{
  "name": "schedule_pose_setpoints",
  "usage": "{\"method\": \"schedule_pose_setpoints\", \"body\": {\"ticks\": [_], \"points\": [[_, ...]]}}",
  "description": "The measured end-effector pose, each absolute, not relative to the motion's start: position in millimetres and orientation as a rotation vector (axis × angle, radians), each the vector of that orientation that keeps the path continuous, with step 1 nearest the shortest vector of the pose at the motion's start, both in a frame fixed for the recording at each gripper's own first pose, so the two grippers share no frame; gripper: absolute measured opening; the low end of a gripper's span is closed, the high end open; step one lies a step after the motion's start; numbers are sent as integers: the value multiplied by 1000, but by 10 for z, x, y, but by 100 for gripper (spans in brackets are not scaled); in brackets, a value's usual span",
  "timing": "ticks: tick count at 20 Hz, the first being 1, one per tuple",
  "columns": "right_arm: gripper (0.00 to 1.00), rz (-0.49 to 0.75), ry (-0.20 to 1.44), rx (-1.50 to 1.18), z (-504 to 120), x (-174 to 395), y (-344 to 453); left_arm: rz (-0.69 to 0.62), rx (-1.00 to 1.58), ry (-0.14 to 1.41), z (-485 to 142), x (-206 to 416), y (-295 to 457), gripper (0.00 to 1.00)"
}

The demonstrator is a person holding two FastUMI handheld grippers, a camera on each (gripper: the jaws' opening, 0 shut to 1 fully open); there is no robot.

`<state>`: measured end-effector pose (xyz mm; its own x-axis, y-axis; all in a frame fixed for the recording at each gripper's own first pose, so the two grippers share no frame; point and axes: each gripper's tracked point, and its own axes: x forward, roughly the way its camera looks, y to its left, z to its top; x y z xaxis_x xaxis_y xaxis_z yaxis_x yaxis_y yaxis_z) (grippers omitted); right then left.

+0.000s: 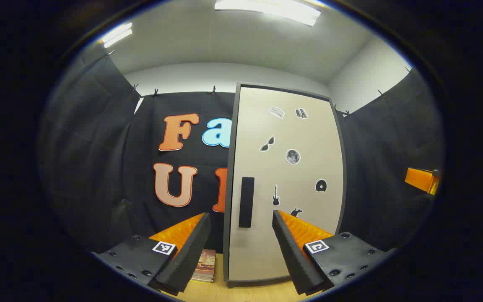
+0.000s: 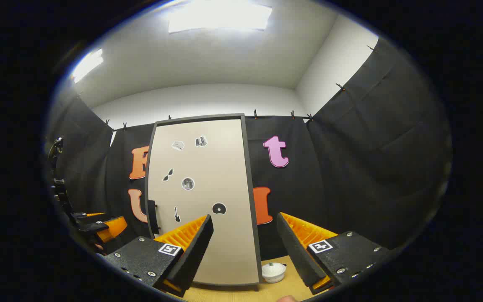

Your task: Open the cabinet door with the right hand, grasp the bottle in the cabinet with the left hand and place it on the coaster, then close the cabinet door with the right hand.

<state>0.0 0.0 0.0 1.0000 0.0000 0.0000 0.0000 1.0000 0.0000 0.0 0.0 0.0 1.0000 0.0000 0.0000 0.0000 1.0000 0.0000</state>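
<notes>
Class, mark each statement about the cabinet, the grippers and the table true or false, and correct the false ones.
1. The cabinet door is shut. True.
2. The left gripper grips the handle. False: it is open and holds nothing.
3. Books lie left of the cabinet. True.
4. The right gripper is shut on a bottle. False: it is open and empty.
5. A small white lidded pot sits right of the cabinet. True.

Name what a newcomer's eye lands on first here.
The tall pale cabinet door, shut and dotted with small stickers, stands dead ahead, its dark handle on its left edge. Both grippers hang open before it, left gripper facing the handle. A small white lidded pot sits at the cabinet's right foot.
</notes>
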Motion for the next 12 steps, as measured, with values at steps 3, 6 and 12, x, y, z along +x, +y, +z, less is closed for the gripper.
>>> {"method": "schedule_pose_setpoints", "body": {"ticks": [3, 6, 12], "points": [[94, 23, 35, -81, -173, 44, 105, 0, 29, -7, 103, 23, 102, 94], [93, 5, 74, -176, -317, 108, 82, -19, 69, -3, 174, 46, 76, 94], [94, 14, 96, -199, -386, 165, 103, -54, 51, 2, 288, 124, 1, 96]]}}
